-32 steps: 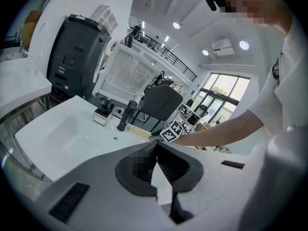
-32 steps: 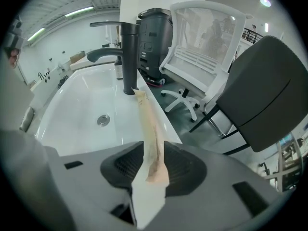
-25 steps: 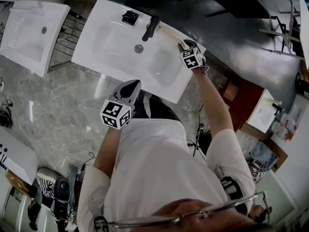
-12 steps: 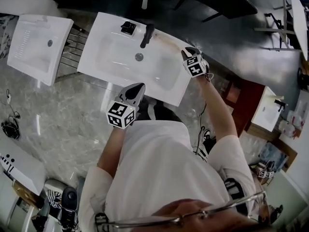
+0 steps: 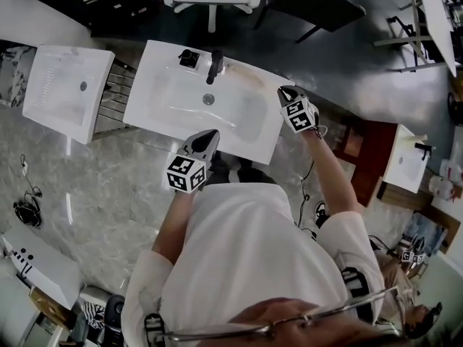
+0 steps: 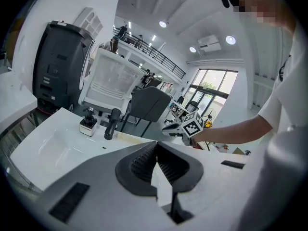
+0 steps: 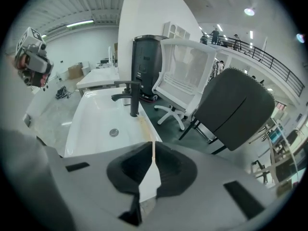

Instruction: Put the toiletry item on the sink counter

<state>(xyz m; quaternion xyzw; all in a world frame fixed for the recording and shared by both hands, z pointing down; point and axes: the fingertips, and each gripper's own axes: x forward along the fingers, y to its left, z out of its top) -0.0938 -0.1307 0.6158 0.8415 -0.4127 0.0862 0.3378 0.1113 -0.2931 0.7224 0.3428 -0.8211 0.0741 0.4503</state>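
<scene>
My left gripper (image 6: 157,149) hangs at the front edge of the glossy white table (image 5: 269,121), ribbed black pads pressed together on nothing. The right gripper (image 7: 153,147), near the right end, is closing, also empty. The squat pump bottle (image 5: 189,58), white-bodied and black-topped, stands behind the basin, just beside the matte black tap (image 5: 215,65).
</scene>
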